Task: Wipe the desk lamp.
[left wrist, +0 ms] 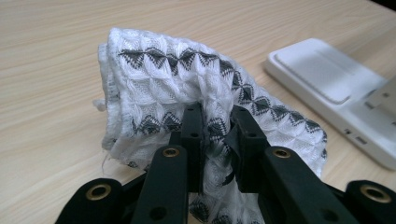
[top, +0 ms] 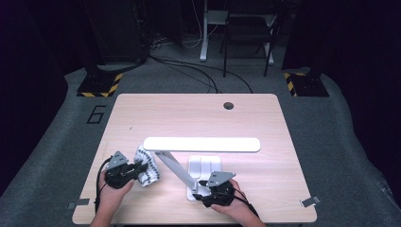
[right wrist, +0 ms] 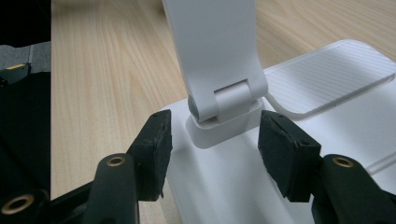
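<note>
A light wooden table seen from above, with a person's two hands reaching in from the near edge, each holding a black two-jaw gripper. On the near left, the left gripper has its jaws closed tight on a white waffle-weave cloth patterned with rows of dark grey diamonds. In the left gripper view the cloth bunches up over the jaw tips and a fold of it is pinched between the two pads, with the wood surface beyond it and a corner of the lamp base to the right. A white folding desk lamp stands near the middle of the table, just right of the cloth; its long flat head runs left to right above its slanted arm, which drops to a flat rectangular base. The right gripper sits at the near end of that base. In the right gripper view its jaws stand open on either side of the arm's hinge, the pads clear of it and holding nothing.
</note>
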The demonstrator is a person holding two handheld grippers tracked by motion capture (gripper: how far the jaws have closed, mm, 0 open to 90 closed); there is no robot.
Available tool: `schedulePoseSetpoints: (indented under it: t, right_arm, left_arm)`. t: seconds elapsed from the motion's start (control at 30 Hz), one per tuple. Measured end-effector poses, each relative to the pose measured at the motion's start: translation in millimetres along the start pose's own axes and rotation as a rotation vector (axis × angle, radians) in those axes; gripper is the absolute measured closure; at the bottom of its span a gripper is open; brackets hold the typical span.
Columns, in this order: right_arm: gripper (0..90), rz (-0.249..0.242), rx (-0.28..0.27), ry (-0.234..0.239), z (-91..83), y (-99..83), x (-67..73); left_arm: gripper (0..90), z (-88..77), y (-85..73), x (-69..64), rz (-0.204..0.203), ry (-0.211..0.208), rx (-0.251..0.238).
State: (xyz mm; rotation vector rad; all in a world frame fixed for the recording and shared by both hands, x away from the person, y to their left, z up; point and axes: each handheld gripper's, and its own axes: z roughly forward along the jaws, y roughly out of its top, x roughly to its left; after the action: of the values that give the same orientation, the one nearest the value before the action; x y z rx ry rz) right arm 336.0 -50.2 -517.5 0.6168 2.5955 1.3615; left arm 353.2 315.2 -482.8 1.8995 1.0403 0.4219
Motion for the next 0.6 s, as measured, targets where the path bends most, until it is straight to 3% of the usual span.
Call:
schedulePoseSetpoints:
  t: [0.03,0.07,0.13,0.23,0.3,0.4,0.43,0.5,0.6]
  right_arm:
    - [44.4,0.012,-0.004,-0.001,-2.4,0.0,0.1]
    - [44.4,0.012,-0.004,-0.001,-2.4,0.0,0.1]
    - [43.9,0.017,-0.015,-0.002,-5.3,0.5,-1.3]
    - [43.4,0.03,-0.025,-0.002,-8.9,0.0,-2.8]
    - [42.9,0.043,-0.03,-0.004,-10.3,-0.5,-3.3]
    - [42.7,0.046,-0.028,-0.003,-10.9,-1.2,-3.4]
    - [42.5,0.031,-0.026,-0.001,-11.3,-0.7,-3.9]
    - [42.4,0.045,-0.034,-0.001,-10.0,-0.8,-4.2]
    - [42.4,0.049,-0.026,0.0,-8.8,-0.9,-4.6]
  left_arm:
    - [77.4,-2.5,-3.9,4.2,-0.025,0.013,-0.005]
    - [77.3,-2.5,-3.9,4.2,-0.025,0.013,-0.005]
    - [77.2,-4.4,-6.3,10.3,-0.02,0.052,0.009]
    - [76.8,-4.8,-11.6,20.0,-0.077,0.059,-0.007]
    - [76.6,-2.4,-14.8,23.1,-0.088,0.057,0.006]
    - [76.1,2.4,-18.1,24.3,-0.087,0.051,0.04]
    - [75.9,8.0,-19.9,22.2,-0.063,0.062,0.073]
    - [74.6,11.8,-21.6,20.4,-0.055,0.071,0.095]
    - [72.3,15.5,-23.4,19.2,-0.06,0.067,0.103]
